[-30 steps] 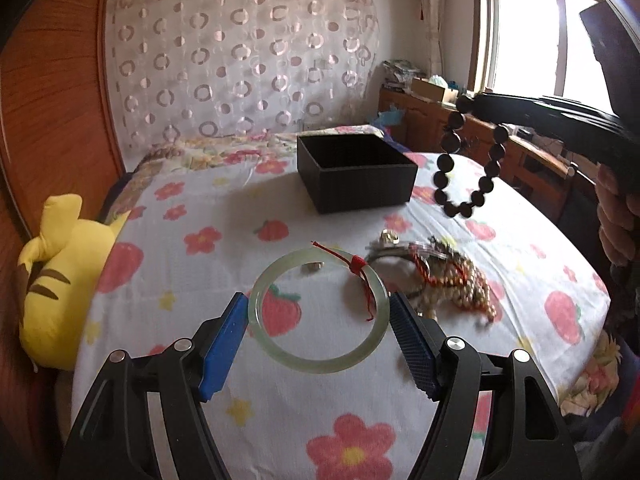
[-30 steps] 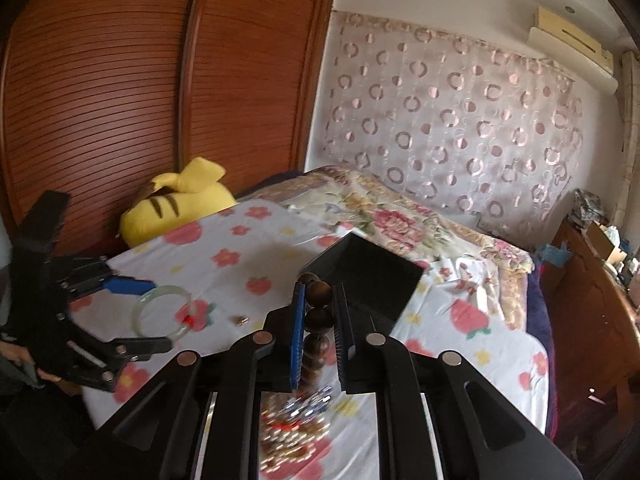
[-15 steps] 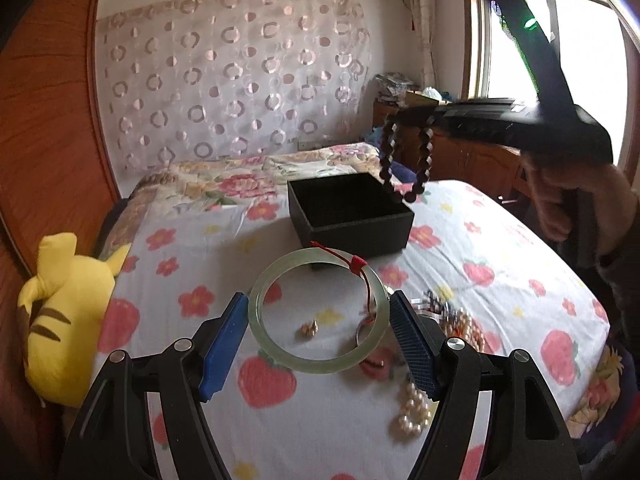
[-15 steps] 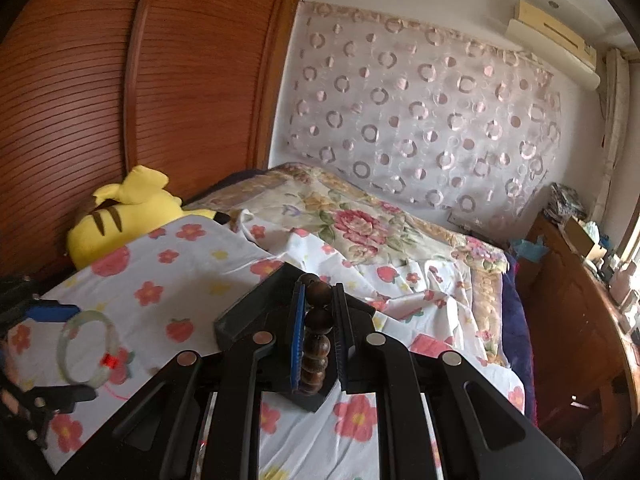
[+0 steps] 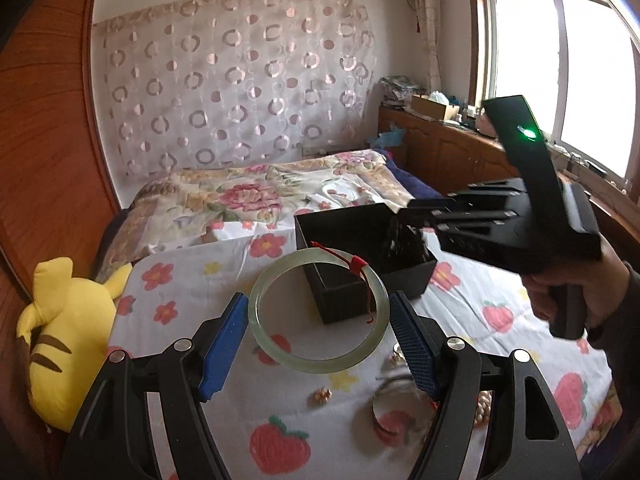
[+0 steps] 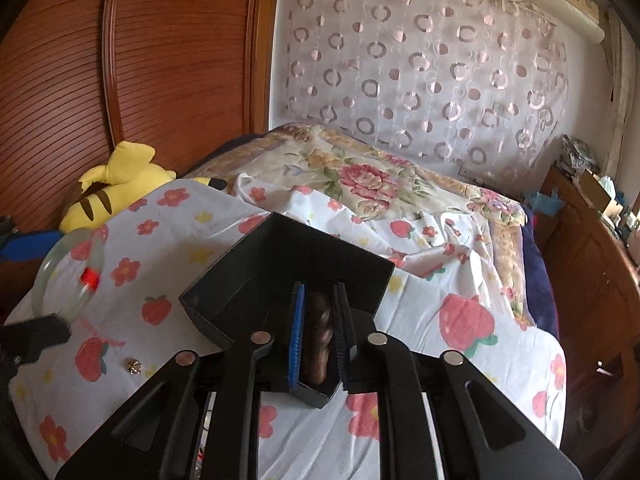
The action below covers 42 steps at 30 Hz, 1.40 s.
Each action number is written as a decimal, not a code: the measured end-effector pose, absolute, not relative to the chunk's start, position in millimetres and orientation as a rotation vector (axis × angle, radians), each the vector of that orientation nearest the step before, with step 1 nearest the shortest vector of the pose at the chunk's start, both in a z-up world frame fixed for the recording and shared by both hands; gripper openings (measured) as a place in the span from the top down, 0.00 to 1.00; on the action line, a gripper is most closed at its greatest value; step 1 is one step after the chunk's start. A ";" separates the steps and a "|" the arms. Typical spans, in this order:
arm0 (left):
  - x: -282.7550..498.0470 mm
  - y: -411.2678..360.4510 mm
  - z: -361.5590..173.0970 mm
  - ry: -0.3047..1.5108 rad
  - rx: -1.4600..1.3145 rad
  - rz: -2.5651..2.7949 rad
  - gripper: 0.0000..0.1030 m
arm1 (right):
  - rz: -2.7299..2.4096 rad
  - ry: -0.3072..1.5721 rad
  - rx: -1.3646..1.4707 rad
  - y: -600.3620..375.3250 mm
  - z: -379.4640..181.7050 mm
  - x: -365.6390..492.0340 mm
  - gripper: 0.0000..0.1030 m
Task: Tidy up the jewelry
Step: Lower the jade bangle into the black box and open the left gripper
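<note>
1. Your left gripper (image 5: 318, 322) holds the pale green bangle (image 5: 318, 312) with its fingers (image 5: 222, 342) pressed on the ring's two sides; a red cord (image 5: 362, 276) is tied to the bangle.
2. Your right gripper (image 6: 318, 334) sits over the open black box (image 6: 248, 276), its fingers (image 6: 296, 334) close together, and they have just been opening a little with the dark bead bracelet (image 6: 318, 336) between them, still pinched.
3. In the left view the beads (image 5: 396, 238) hang blurred inside the box.
4. The box stands on the flower-and-strawberry cloth (image 5: 192, 292).
5. A small gold piece (image 5: 322, 395), a metal bangle (image 5: 394, 408) and more beads lie on the cloth near your left gripper.
6. No brand, label or writing can be read; a green light (image 5: 527, 133) glows on the right gripper's body.
</note>
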State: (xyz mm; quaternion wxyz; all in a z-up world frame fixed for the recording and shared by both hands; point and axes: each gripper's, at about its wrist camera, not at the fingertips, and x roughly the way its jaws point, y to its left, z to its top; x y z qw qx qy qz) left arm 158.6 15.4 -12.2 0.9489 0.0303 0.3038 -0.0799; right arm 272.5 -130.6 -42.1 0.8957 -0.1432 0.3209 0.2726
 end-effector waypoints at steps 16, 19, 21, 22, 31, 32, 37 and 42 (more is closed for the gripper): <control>232.4 -10.2 -31.8 0.685 0.083 -0.148 0.33 | 0.556 0.663 -0.246 -180.7 -52.9 244.3 0.80; 246.5 -14.9 -38.9 0.711 0.077 -0.148 0.33 | 0.559 0.669 -0.238 -188.6 -58.6 235.3 0.80; 251.8 -18.3 -43.2 0.722 0.082 -0.146 0.33 | 0.565 0.671 -0.233 -193.5 -62.2 227.8 0.80; 254.1 -20.5 -44.8 0.726 0.085 -0.146 0.33 | 0.571 0.672 -0.228 -195.9 -64.0 223.1 0.80; 265.6 -32.0 -54.2 0.757 0.100 -0.147 0.33 | 0.589 0.684 -0.205 -205.9 -73.4 203.3 0.79; 264.9 -31.5 -55.0 0.762 0.099 -0.147 0.33 | 0.589 0.686 -0.203 -206.5 -74.4 201.2 0.79; 256.4 -28.3 -50.0 0.735 0.091 -0.157 0.25 | 0.591 0.690 -0.198 -209.4 -78.2 191.7 0.79; 223.3 -19.5 -47.6 0.710 0.100 -0.177 0.24 | 0.605 0.688 -0.196 -210.8 -78.6 172.2 0.79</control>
